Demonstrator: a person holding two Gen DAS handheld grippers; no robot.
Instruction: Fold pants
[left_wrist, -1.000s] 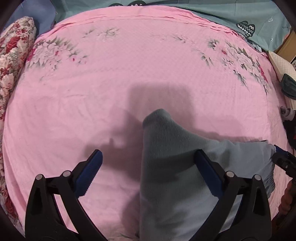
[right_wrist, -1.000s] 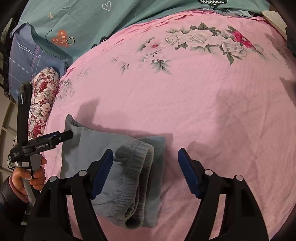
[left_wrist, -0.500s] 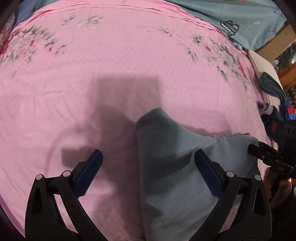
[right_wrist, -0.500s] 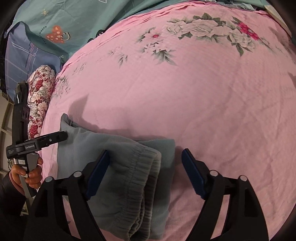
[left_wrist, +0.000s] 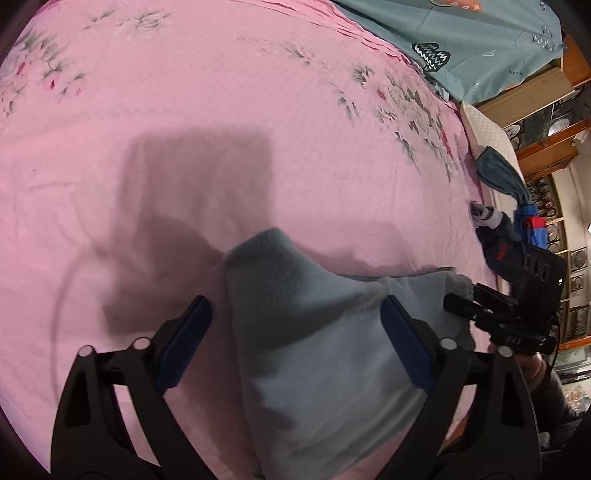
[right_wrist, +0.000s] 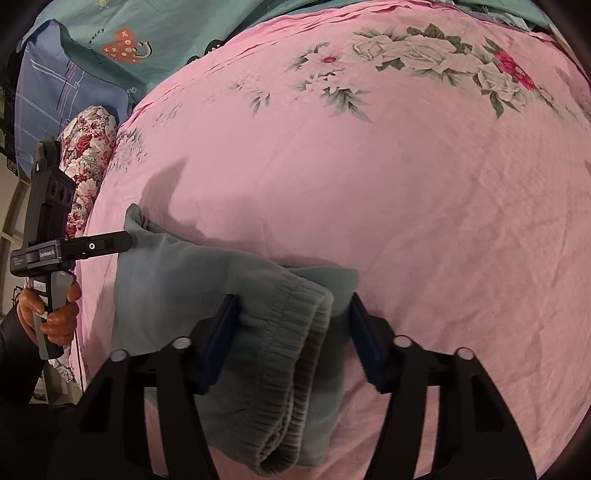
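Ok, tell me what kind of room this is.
Most likely a bedroom: a pink floral bedspread covers a bed, a teal cartoon-print sheet and floral bolster lie at its head, and wooden shelving stands alongside.

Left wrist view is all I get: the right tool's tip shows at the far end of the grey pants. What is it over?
Observer: The right tool straddles the ribbed waistband of the pants. Its jaws have just been closing with that fabric between them.
Operator: Gripped yet?
Observer: Both pads sit against the fabric. I cannot tell whether they pinch it.
Operator: How is that end stacked?
Observer: The waistband is doubled over and lies on a flat lower layer that sticks out beyond it, toward the open pink sheet.
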